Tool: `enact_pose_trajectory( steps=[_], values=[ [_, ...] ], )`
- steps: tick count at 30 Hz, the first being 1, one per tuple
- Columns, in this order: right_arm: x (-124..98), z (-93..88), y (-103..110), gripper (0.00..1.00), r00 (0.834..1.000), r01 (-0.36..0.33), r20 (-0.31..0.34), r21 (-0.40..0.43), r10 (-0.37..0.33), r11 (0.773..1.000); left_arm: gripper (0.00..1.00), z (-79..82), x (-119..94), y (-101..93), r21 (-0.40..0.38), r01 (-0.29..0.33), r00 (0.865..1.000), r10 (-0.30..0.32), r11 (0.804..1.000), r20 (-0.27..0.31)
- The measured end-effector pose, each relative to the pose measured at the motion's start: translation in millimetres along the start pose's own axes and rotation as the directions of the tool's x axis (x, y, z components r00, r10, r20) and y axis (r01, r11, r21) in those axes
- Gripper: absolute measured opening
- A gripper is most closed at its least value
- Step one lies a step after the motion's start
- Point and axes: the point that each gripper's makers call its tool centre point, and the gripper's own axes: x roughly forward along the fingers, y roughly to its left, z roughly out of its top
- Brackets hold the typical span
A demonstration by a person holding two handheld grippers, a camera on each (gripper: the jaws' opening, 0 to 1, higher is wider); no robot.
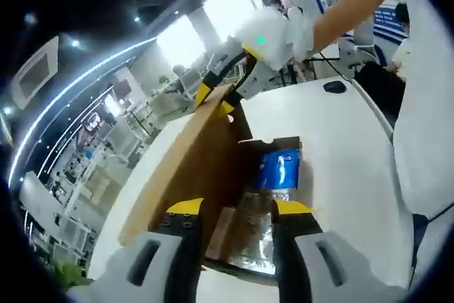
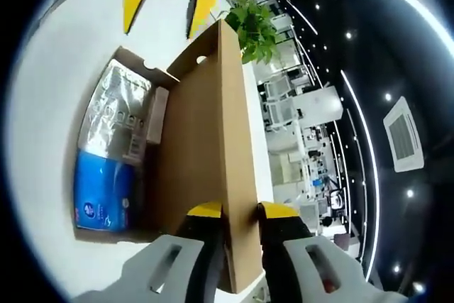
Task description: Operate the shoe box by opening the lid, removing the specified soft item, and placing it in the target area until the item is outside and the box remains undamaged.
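A brown cardboard shoe box (image 1: 273,143) lies open on a white table (image 1: 340,168), its lid (image 1: 188,164) standing upright. Inside lies a soft pack (image 1: 279,168), blue at one end and silvery clear at the other. My right gripper (image 1: 216,101) is shut on the lid's free edge, held by a gloved hand. In the right gripper view the lid (image 2: 206,125) runs between my right gripper (image 2: 241,212) jaws, with the pack (image 2: 106,161) in the box (image 2: 135,58) to the left. My left gripper (image 1: 238,208) is open just short of the box's near end; the left gripper (image 2: 168,1) hangs over the table.
A person's arm (image 1: 347,5) reaches in from the upper right. A small black object (image 1: 335,86) lies on the table's far side. A green plant (image 2: 252,26) stands beyond the table edge. Office desks and ceiling lights fill the background.
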Motion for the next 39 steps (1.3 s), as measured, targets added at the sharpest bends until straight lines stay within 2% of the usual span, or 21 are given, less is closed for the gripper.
enact_pose_trajectory(
  steps=[2,4,7,12,16,26,28,31,39],
  values=[
    [-0.1,0.4,0.3,0.16,1.0,-0.002,0.0,0.005,0.002,1.0,0.36,-13.9,5.9,-6.6,-0.004,0.017,0.999,-0.017,1.0,-0.039],
    [-0.4,0.6,0.5,0.16,1.0,-0.005,0.0,0.008,0.005,1.0,0.34,-23.1,10.9,-10.6,0.038,0.015,0.998,-0.012,0.999,-0.062],
    [-0.8,0.8,1.5,0.17,1.0,-0.008,0.0,0.007,0.008,1.0,0.34,-34.3,17.0,-19.6,0.015,0.05,0.995,-0.049,0.999,-0.082],
    [-2.1,1.5,3.2,0.17,1.0,-0.013,0.003,0.013,0.013,1.0,0.34,-61.6,23.4,-25.9,-0.022,0.088,0.984,-0.09,0.996,-0.157],
    [-2.5,1.6,3.5,0.17,1.0,-0.013,0.002,0.018,0.013,1.0,0.33,-73.2,29.4,-30.9,-0.018,0.112,0.976,-0.114,0.994,-0.187],
    [-2.8,2.4,3.6,0.17,1.0,-0.013,0.004,0.026,0.013,1.0,0.27,-89.7,46.8,-41.3,-0.005,0.183,0.954,-0.178,0.983,-0.24],
    [-2.6,2.5,3.5,0.17,1.0,-0.012,0.004,0.027,0.012,1.0,0.25,-89.0,48.6,-42.0,-0.001,0.189,0.954,-0.184,0.982,-0.239],
    [-2.3,3.0,3.4,0.17,1.0,-0.013,0.005,0.027,0.013,1.0,0.25,-87.6,52.9,-43.0,-0.037,0.195,0.952,-0.198,0.98,-0.232],
    [-0.9,2.8,2.9,0.17,1.0,-0.013,0.008,0.029,0.013,0.999,0.18,-94.7,59.3,-51.4,-0.031,0.237,0.937,-0.237,0.971,-0.255]
  ],
)
